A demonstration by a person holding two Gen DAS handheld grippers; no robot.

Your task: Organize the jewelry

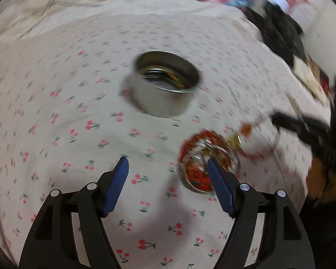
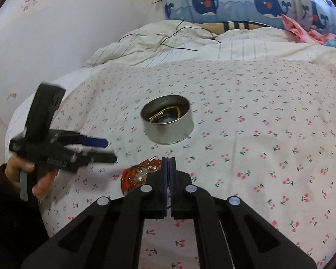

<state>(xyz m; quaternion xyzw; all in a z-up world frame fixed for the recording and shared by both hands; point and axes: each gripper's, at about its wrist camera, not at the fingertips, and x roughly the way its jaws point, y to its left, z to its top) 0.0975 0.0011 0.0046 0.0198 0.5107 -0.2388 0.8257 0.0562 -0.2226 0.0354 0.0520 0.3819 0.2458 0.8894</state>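
Right wrist view: my right gripper [image 2: 168, 160] is pinched shut above the red bead bracelets [image 2: 136, 176]; whether it holds a strand, I cannot tell.
Left gripper [image 1: 168, 163] gapes empty; a snagged strand could drag the pile off the cherry sheet [image 2: 257, 134], missing the tin [image 2: 168, 121].

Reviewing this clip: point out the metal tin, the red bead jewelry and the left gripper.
Metal tin [image 2: 168, 132], right wrist view, on its outer side wall.
Red bead jewelry [image 1: 196, 174], left wrist view, on the red beads inside the ring.
Left gripper [image 1: 168, 163], left wrist view, midway between its open fingertips.
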